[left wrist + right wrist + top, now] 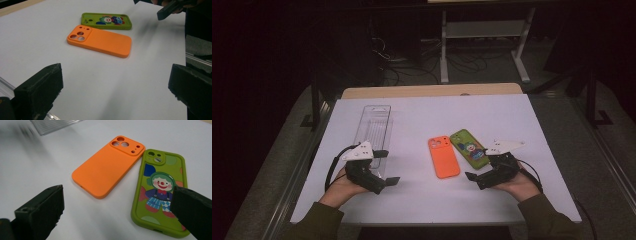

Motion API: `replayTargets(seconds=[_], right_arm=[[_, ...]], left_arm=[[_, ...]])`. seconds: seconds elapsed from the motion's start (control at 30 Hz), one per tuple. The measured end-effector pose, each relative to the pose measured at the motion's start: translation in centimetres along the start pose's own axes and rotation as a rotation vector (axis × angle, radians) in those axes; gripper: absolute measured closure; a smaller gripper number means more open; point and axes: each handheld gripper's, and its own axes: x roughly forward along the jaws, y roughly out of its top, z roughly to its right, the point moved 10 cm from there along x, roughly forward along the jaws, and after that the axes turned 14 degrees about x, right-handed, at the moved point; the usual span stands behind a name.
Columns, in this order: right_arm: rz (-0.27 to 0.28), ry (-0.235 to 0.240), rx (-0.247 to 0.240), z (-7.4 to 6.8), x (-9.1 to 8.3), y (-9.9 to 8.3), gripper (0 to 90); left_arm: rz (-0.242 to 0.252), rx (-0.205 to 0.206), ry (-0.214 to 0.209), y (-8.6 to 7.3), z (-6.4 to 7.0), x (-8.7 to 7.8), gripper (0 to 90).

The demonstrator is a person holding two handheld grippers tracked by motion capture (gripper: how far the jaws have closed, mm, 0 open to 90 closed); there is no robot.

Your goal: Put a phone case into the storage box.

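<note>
Clearly the right gripper (481,176) is the nearer one: the green phone case (160,192) lies just ahead of its released jaws, long axis running near to far, touching the orange phone case (107,170) on its left at the far end. Both rest mid-worktop (512,120). The left gripper (384,167), jaws also spread and empty, sits well apart beside the clear tray (373,125).
</note>
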Motion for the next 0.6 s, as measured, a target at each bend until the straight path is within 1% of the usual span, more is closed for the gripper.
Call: replayTargets(seconds=[0.1, 0.17, 0.2, 0.23, 0.27, 0.3, 0.37, 0.4, 0.43, 0.5, 0.53, 0.57, 0.6], right_arm=[[-0.012, -0.005, -0.004, 0.1, 0.3, 0.2, 0.0], [-0.017, -0.009, 0.003, 0.2, 0.5, 0.2, 0.0], [-0.023, -0.007, 0.004, 0.2, 0.5, 0.3, 0.0], [-0.034, -0.014, 0.003, 0.3, 0.8, 0.5, 0.0], [-0.031, -0.016, -0.002, 0.4, 0.9, 0.7, 0.0], [-0.036, -0.019, 0.002, 0.4, 1.0, 0.7, 0.0], [-0.038, -0.020, -0.001, 0.5, 1.1, 0.9, 0.0], [-0.047, -0.023, 0.007, 0.6, 1.4, 1.3, 1.6], [-0.045, -0.025, 0.011, 0.7, 1.5, 1.4, 2.5], [-0.055, -0.030, 0.024, 0.9, 1.8, 1.7, 5.1], [-0.057, -0.028, 0.021, 1.0, 1.9, 1.9, 6.3], [-0.068, -0.031, 0.033, 1.0, 2.1, 2.0, 7.7], [-0.070, -0.033, 0.028, 1.1, 2.2, 2.2, 9.4]], left_arm=[[-0.001, 0.001, -0.003, 0.1, 0.2, 0.1, 0.0], [0.002, 0.004, -0.003, 0.2, 0.3, 0.2, 0.0], [0.004, 0.000, -0.006, 0.3, 0.4, 0.3, 0.0], [0.004, 0.006, -0.008, 0.4, 0.4, 0.4, 0.0], [0.006, 0.010, -0.010, 0.5, 0.5, 0.6, 0.0], [0.011, 0.006, -0.012, 0.6, 0.6, 0.7, 0.0], [0.004, 0.012, -0.014, 0.6, 0.7, 0.8, 0.0], [0.005, 0.019, -0.016, 0.6, 0.8, 1.0, 0.0], [0.000, 0.021, -0.017, 0.6, 0.8, 1.0, 0.0], [0.000, 0.017, -0.021, 0.6, 1.0, 1.0, 0.0], [0.004, 0.010, -0.021, 0.6, 1.0, 1.1, 0.0], [0.006, 0.013, -0.023, 0.7, 1.1, 1.1, 0.0], [0.007, 0.017, -0.024, 0.7, 1.1, 1.1, 0.0]])
